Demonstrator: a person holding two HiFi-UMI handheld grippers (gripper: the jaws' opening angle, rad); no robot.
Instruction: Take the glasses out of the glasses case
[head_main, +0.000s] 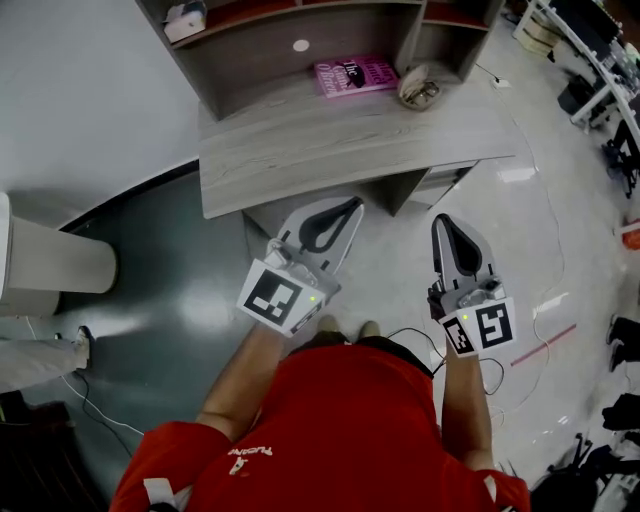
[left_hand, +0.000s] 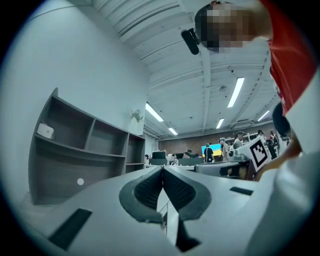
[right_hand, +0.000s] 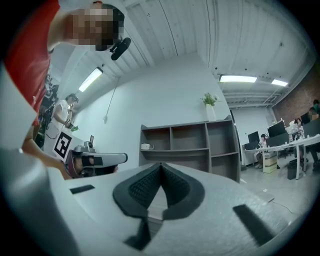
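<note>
Facing desk edge (head_main: 300, 196), left tool (head_main: 354, 203), right tool (head_main: 442, 221) closed.

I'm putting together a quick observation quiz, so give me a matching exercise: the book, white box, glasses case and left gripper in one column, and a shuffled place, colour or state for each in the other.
1. book
2. white box
3. glasses case
4. left gripper

A. jaws shut, empty
B. on the desk, right of the book
C. pink
D. in a shelf unit compartment

Pairs: 1-C, 2-D, 3-B, 4-A
</note>
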